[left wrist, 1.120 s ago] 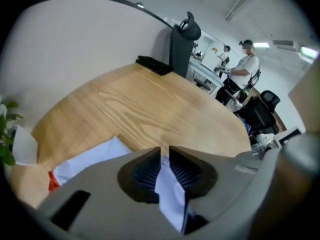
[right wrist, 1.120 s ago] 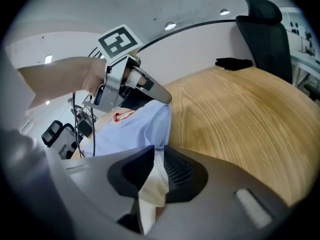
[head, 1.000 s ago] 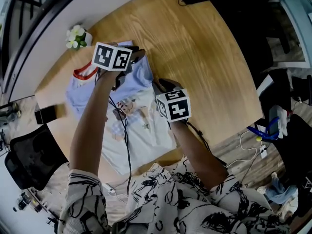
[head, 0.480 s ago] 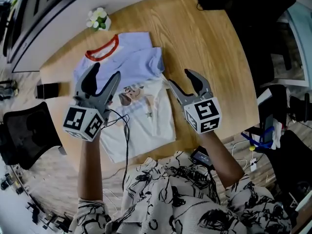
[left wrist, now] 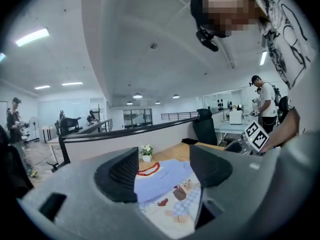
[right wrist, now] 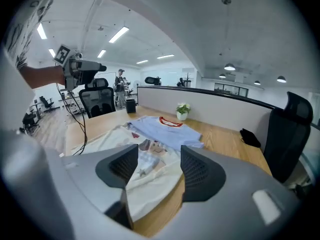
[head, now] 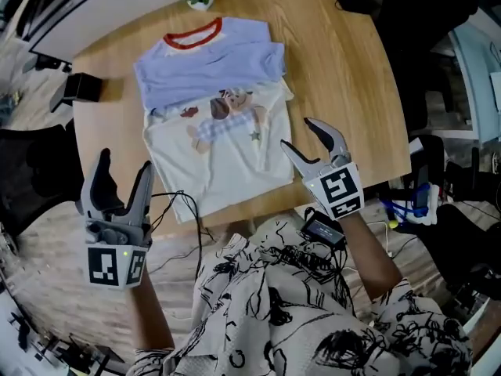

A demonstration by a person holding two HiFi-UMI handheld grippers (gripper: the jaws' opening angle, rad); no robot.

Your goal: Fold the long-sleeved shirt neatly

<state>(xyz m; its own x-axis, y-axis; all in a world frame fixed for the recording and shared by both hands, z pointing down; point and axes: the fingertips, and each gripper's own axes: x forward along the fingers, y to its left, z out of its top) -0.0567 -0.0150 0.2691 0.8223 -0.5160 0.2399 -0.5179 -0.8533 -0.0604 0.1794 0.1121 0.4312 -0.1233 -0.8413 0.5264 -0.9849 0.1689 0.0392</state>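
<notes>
The shirt [head: 227, 159] is white with a cartoon print, light blue sleeves and a red collar; the table [head: 344, 77] is light brown wood.

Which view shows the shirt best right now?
Head view: the whole shirt is seen from above. The left gripper view shows only a slice of it; the right gripper view sees it obliquely, with its near edge hidden.

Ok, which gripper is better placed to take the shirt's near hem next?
Probably the right gripper: it hovers at the right edge of the shirt, near the hem, while the left gripper is by the near left corner of the table, farther away. Both have fingers opening, nothing between them.
</notes>
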